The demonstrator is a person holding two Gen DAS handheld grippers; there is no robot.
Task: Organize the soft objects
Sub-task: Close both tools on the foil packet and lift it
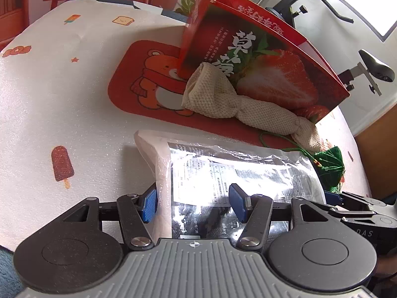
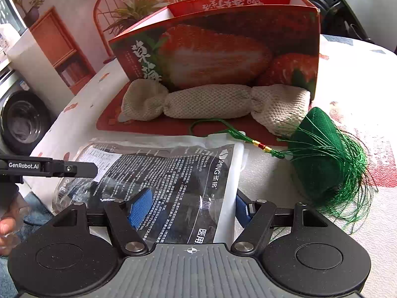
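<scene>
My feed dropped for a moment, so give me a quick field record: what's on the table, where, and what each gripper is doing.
box: strawberry box upright at the back, open top
cloth roll: cream knotted roll lying against the box front, on red mat
tassel: green tassel right of the roll
packet: plastic packet nearest, flat
left gripper: astride packet's left end
right gripper: astride packet's right end

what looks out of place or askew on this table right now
The strawberry box leans tilted rather than standing square, and the green tassel's threads are splayed loose across the tablecloth.
</scene>
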